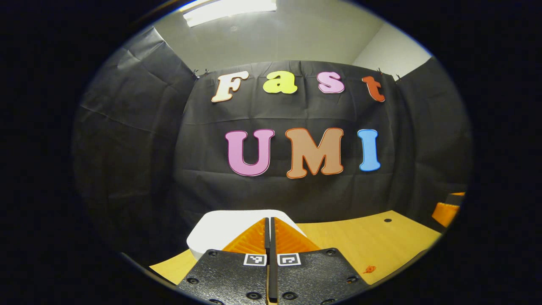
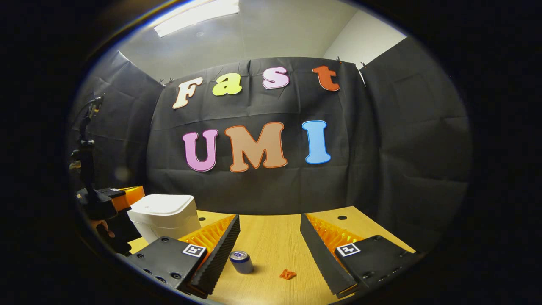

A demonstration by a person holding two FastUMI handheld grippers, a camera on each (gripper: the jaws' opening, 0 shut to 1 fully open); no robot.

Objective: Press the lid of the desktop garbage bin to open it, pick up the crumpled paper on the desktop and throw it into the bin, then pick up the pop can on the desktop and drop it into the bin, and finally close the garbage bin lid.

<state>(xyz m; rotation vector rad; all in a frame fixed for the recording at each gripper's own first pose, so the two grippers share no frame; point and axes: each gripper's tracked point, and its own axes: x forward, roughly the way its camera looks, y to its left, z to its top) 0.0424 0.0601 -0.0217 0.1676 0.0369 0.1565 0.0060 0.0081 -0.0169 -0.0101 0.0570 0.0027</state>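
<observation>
The left gripper, jaws pressed together on nothing, hangs directly over the white bin at the frame's lower centre, lid still down, while the right gripper gapes wide above the can and paper scrap on the counter.

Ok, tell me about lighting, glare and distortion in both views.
Left gripper view: ceiling light blown out, booth wall bowed by the fisheye, bin sharp. Right gripper view: same overexposed light, pop can throws a soft shadow on the table, left edge dim.
</observation>
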